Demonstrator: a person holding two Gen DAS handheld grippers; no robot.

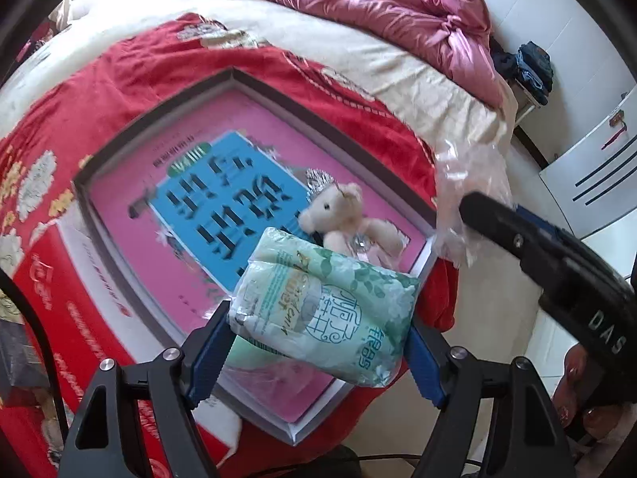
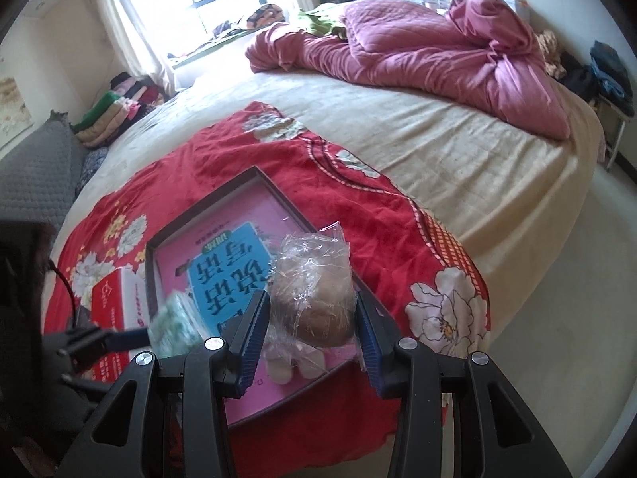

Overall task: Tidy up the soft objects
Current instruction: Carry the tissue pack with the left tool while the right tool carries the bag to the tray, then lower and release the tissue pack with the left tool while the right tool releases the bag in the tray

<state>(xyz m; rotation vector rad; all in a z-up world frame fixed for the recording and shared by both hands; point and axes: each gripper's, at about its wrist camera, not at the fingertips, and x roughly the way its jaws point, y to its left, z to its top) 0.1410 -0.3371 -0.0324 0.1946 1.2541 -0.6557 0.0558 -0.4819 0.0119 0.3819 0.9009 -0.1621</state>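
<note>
We see left gripper (image 1: 318, 338) clamping tissue pack (image 1: 318, 310), right gripper (image 2: 312, 338) clamping plastic-wrapped brown item (image 2: 314, 298), both lower-centre above pink tray (image 1: 119, 183).

Left gripper (image 1: 318, 342) was black angular plastic with triangular cut-outs in its arms, round silver screws at the pivots behind the jaws, and blue ribbed pads (image 1: 207, 354) lining the inner faces. Right gripper (image 2: 310, 342) was the same build: black frame, silver screws, blue ribbed pads (image 2: 254, 342). White "DAS" lettering marked its black body as seen from the left wrist view.
</note>
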